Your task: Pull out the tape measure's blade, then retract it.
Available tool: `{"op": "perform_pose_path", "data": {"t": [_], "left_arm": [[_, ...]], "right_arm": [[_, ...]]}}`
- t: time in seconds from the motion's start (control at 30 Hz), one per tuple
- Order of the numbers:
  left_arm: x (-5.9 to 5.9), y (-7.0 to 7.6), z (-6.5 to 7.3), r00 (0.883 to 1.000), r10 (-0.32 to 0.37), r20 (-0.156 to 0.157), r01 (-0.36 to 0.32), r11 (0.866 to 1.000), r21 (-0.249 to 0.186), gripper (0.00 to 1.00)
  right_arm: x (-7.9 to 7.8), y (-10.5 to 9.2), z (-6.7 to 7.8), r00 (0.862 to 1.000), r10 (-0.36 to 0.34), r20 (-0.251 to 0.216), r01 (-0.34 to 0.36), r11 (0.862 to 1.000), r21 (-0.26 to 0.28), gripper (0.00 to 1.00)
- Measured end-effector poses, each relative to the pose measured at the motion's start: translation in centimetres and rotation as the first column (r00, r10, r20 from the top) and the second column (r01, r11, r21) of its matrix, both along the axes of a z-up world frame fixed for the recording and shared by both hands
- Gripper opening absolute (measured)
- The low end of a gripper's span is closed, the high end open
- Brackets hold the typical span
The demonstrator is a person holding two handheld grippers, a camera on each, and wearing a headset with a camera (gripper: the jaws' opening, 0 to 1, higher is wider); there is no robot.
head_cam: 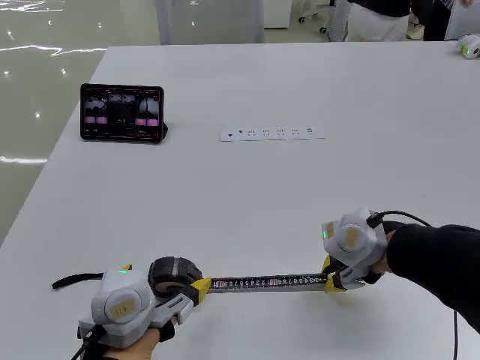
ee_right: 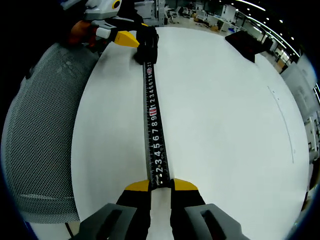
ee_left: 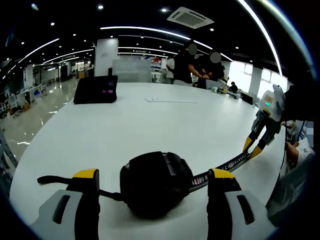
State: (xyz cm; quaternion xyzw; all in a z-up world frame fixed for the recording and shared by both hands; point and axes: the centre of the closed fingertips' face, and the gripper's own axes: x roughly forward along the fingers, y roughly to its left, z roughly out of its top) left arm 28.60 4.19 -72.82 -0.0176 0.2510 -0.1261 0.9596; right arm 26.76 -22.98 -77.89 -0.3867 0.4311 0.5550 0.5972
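The tape measure's case (head_cam: 174,276) sits on the table (head_cam: 300,195) near my edge, its blade (head_cam: 266,283) drawn out flat toward my right. To pull well, I judge I should keep the blade low and in line with the case's mouth, so it doesn't twist or kink. My right claw (ee_right: 160,185) is pinched on the blade's tip, while my left claw (ee_left: 154,176) stands wide apart, straddling the case with gaps either side — bracing it, not clamping.

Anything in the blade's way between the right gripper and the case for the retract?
Nothing visible. The blade lies straight on the bare table from the right gripper to the case, which sits between the left gripper's jaws. The tablet and power strip sit far back.
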Motion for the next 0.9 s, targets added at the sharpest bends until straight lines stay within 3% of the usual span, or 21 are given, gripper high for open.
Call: {"op": "perform_pose_path", "data": {"t": [0.13,0.37,0.53,0.67,0.73,0.9], "left_arm": [[0.50,-0.13,-0.05,1.000,0.012,-0.003,-0.012,1.000,-0.011,0.83],[0.65,-0.32,-0.63,0.998,0.037,-0.047,-0.039,0.998,-0.041,0.73],[0.75,-0.67,-0.50,0.997,0.042,-0.060,-0.044,0.998,-0.041,0.65],[0.78,-0.15,-0.79,0.997,0.049,-0.065,-0.049,0.999,-0.001,0.60],[0.78,-0.29,-0.81,0.996,0.048,-0.074,-0.049,0.999,-0.010,0.60],[0.71,-0.32,-0.92,0.995,0.034,-0.089,-0.032,0.999,0.023,0.59]], "right_arm": [[0.06,0.02,-0.06,1.000,-0.001,-0.006,0.001,1.000,-0.019,0.11],[0.13,-0.02,-0.09,1.000,-0.011,-0.011,0.010,0.999,-0.042,0.11],[0.20,0.01,-0.12,1.000,-0.016,-0.021,0.015,0.998,-0.063,0.10],[0.26,-0.06,-0.14,0.999,-0.029,-0.030,0.027,0.997,-0.067,0.10],[0.33,-0.07,-0.16,0.999,-0.038,-0.033,0.035,0.997,-0.064,0.10],[0.30,-0.05,-0.17,0.998,-0.049,-0.028,0.047,0.998,-0.046,0.10]]}}
